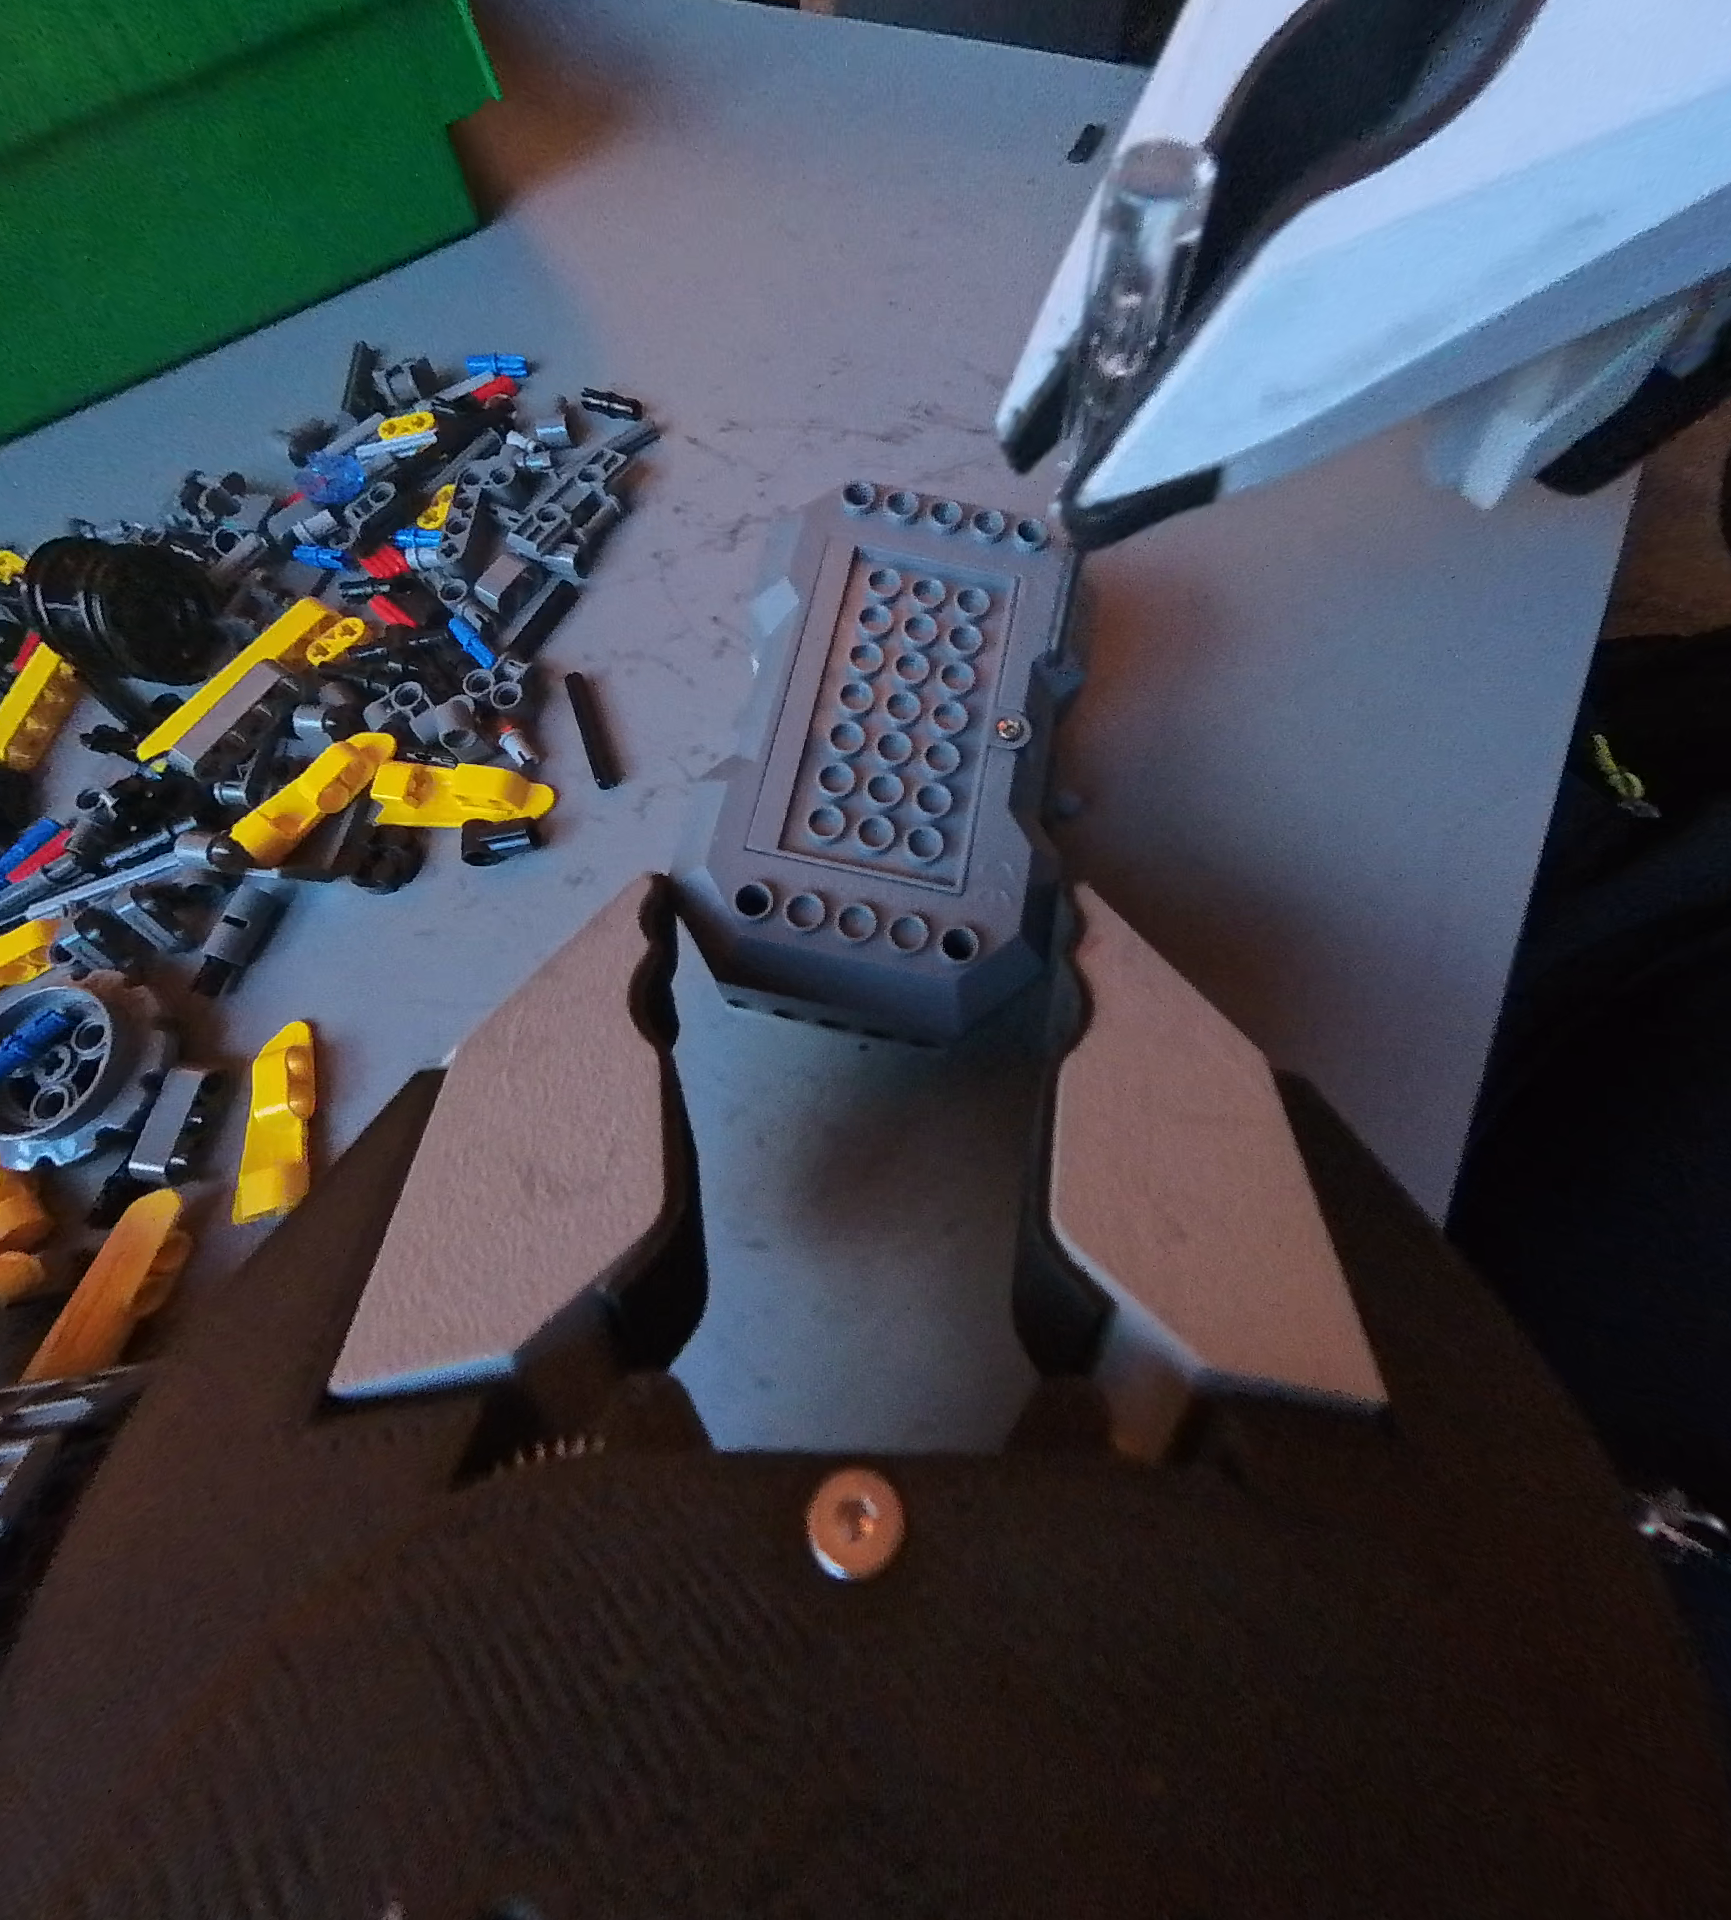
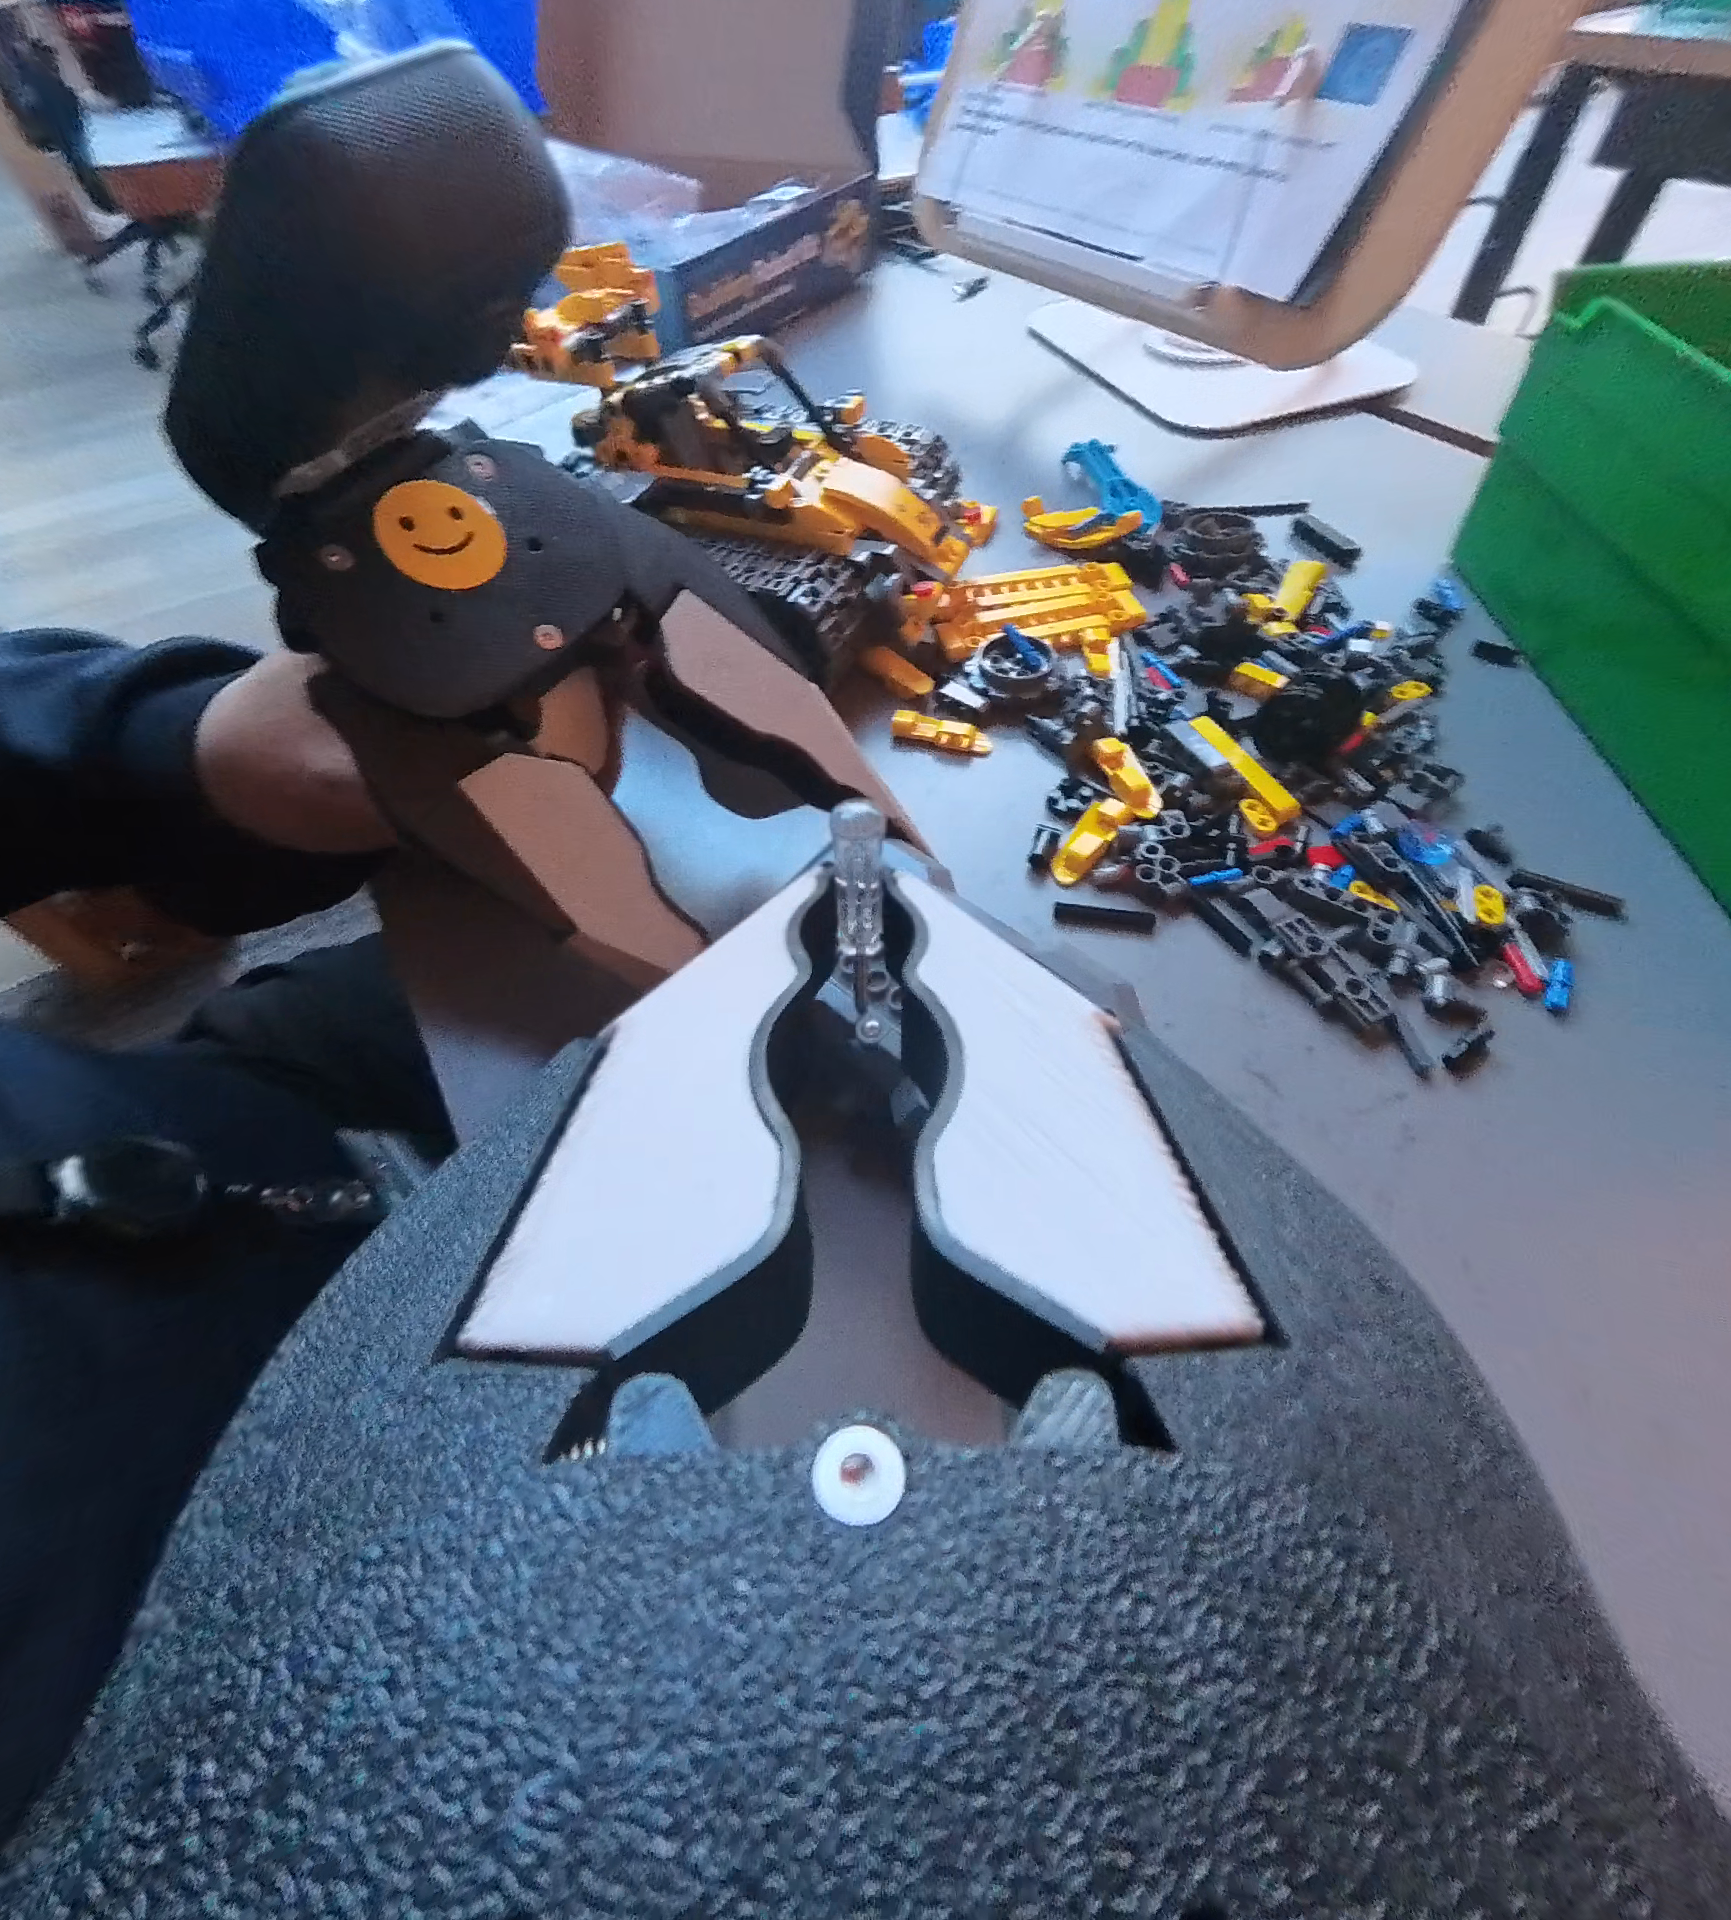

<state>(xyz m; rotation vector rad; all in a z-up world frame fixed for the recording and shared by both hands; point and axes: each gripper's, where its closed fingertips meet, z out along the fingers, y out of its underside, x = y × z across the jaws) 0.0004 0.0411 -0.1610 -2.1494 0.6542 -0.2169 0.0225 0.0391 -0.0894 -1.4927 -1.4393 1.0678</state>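
My left gripper [image 1: 866, 914] is shut on the near end of a grey studded box [image 1: 892, 727], one finger on each side, just above the grey table [image 1: 840, 312]. My right gripper [image 2: 859, 883] is shut on a small screwdriver with a clear handle [image 2: 856, 862]. In the left wrist view the right gripper [image 1: 1069, 468] comes in from the upper right. The screwdriver [image 1: 1147, 239] points down along the box's right edge, near a small screw [image 1: 1012, 727]. The left gripper [image 2: 736, 862] shows in the right wrist view, held by a hand [image 2: 279, 758]. The box is mostly hidden there.
A pile of loose yellow, black, grey and blue building pieces [image 1: 321, 644] lies left of the box; it also shows in the right wrist view [image 2: 1308, 779]. A green bin [image 2: 1671, 571] stands beyond it. A yellow tracked model [image 2: 788, 499] and a sheet on a stand [image 2: 1204, 156] stand farther back. The table edge [image 1: 1526, 831] runs close on the right.
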